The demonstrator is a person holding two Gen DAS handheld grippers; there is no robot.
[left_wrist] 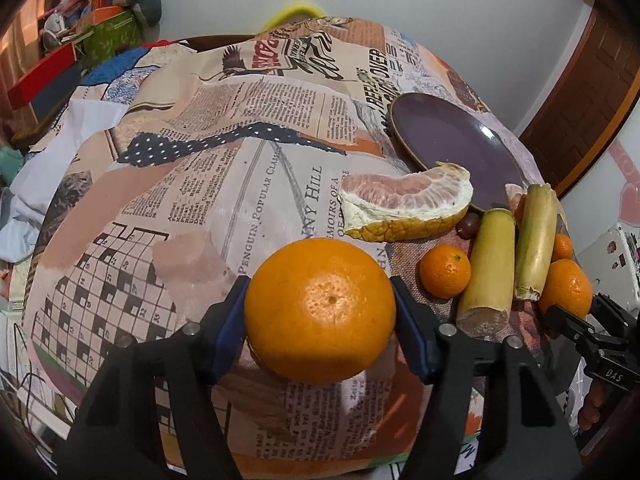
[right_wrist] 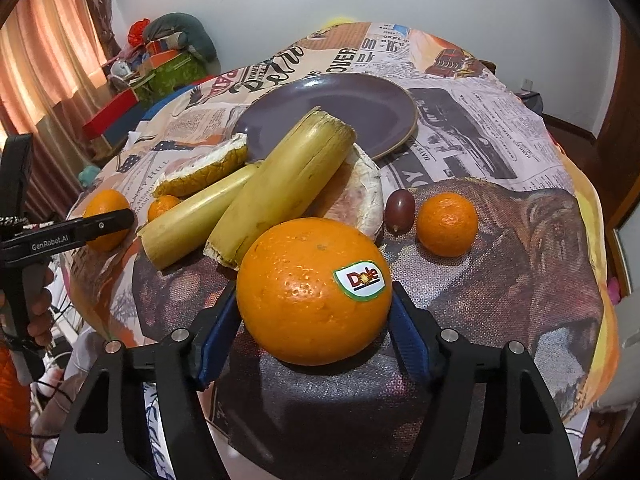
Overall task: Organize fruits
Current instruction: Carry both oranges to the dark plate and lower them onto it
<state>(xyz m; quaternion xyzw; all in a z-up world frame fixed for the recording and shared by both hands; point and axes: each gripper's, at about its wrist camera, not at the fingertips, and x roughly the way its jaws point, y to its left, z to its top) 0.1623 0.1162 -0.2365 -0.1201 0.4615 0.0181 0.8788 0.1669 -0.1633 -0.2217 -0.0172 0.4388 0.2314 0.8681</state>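
Note:
My left gripper [left_wrist: 320,312] is shut on a large orange [left_wrist: 320,308] just above the newspaper-print tablecloth. My right gripper [right_wrist: 314,308] is shut on a second large orange with a Dole sticker [right_wrist: 312,288], low over the cloth. A purple plate [right_wrist: 332,112] lies behind the fruit; it also shows in the left wrist view [left_wrist: 456,148]. Two sugarcane pieces [right_wrist: 280,188], pomelo wedges [left_wrist: 404,200], a dark grape [right_wrist: 400,208] and small mandarins [right_wrist: 447,224] lie in front of the plate.
The round table's edge [right_wrist: 592,280] drops off at the right. Boxes and a stuffed toy [right_wrist: 168,56] sit beyond the table at the far left by curtains. The left gripper's body [right_wrist: 68,232] reaches in from the left in the right wrist view.

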